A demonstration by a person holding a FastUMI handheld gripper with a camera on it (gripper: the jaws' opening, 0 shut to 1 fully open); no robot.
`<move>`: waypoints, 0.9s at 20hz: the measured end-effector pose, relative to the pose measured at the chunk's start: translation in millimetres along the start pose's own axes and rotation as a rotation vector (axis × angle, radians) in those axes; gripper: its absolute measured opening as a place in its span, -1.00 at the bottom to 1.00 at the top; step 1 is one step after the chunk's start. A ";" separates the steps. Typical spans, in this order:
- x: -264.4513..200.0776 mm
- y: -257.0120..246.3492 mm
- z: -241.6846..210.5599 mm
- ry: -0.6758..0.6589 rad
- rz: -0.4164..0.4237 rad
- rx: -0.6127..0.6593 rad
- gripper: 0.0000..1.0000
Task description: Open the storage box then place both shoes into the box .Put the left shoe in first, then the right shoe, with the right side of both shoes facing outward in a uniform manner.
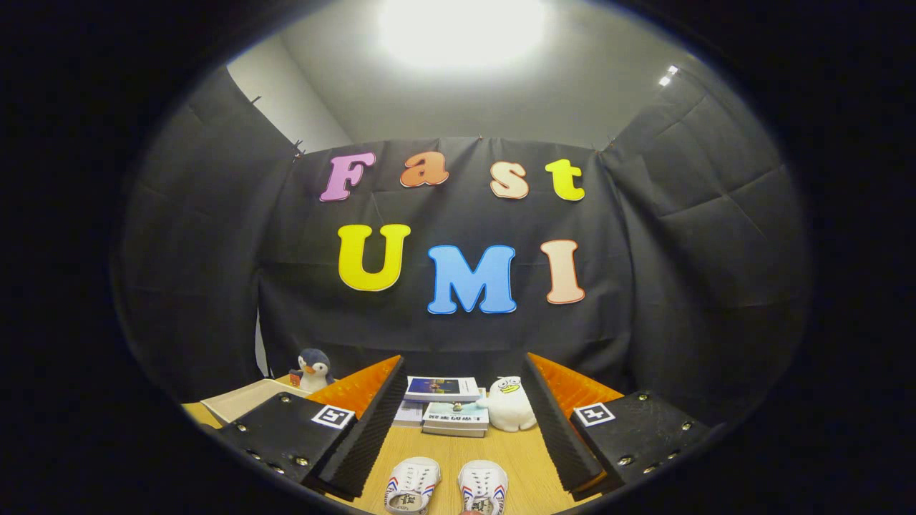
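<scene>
Shoes: white pair, left shoe (pixel 413 485) and right shoe (pixel 483 488), side by side on wooden counter (pixel 526 458), between fingers of tongs (pixel 458 429). Tongs spread wide, gripping nothing. Beyond, 12 o'clock: book stack (pixel 444 408); white duck plush (pixel 510 405) at 1 o'clock; penguin plush (pixel 313 370) and pale tray (pixel 243 400) at 10 o'clock.

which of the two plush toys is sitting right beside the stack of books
The white duck plush, touching the stack of books beyond the open fingers; the penguin plush sits apart by the tray.
</scene>
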State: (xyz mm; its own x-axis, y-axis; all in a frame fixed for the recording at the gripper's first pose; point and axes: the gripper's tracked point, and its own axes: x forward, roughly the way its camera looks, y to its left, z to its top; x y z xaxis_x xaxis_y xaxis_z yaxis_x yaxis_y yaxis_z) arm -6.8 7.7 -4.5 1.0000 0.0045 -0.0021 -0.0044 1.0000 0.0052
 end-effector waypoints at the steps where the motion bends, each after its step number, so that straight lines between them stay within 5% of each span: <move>1: 0.6 1.0 -0.4 -0.001 0.003 -0.001 0.92; 18: 8.6 67.2 -53.8 0.181 0.209 0.279 0.92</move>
State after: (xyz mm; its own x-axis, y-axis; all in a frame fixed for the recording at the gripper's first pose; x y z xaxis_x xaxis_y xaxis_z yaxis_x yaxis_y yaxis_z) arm 1.4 75.3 -58.0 0.9610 0.2335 -0.1481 -0.1824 0.9378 0.2956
